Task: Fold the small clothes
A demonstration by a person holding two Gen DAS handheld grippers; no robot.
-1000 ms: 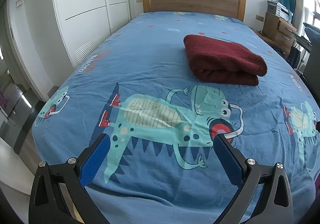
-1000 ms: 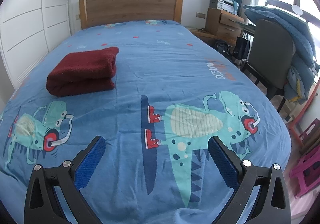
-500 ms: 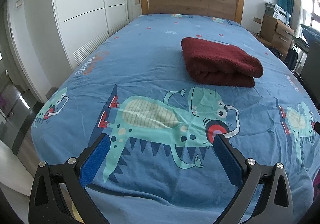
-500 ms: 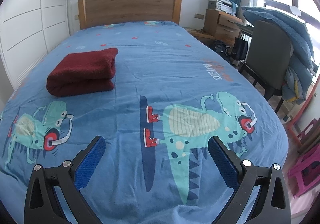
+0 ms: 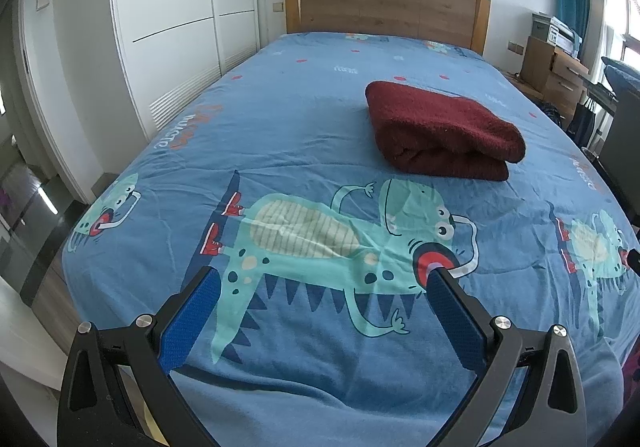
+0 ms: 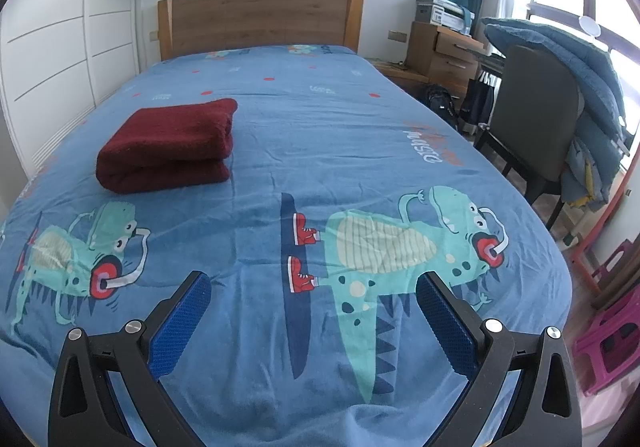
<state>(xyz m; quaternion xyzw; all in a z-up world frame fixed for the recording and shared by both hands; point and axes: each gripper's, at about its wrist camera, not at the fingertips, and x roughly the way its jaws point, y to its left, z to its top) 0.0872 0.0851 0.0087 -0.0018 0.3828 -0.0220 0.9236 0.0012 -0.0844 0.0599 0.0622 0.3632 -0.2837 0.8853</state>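
Left gripper: blue-padded fingers spread wide apart, nothing between them, held above the foot end of the bed. Right gripper: fingers likewise wide apart and empty.

Folded dark red garment: lies on the blue dinosaur-print bedspread, well ahead of the left gripper and beyond its right finger. In the right wrist view, the same garment lies ahead of and beyond the left finger. Both grippers are well apart from it.

Wooden headboard stands beyond the garment. Chair draped with blue bedding stands beyond the right gripper's right finger, beside the bed.
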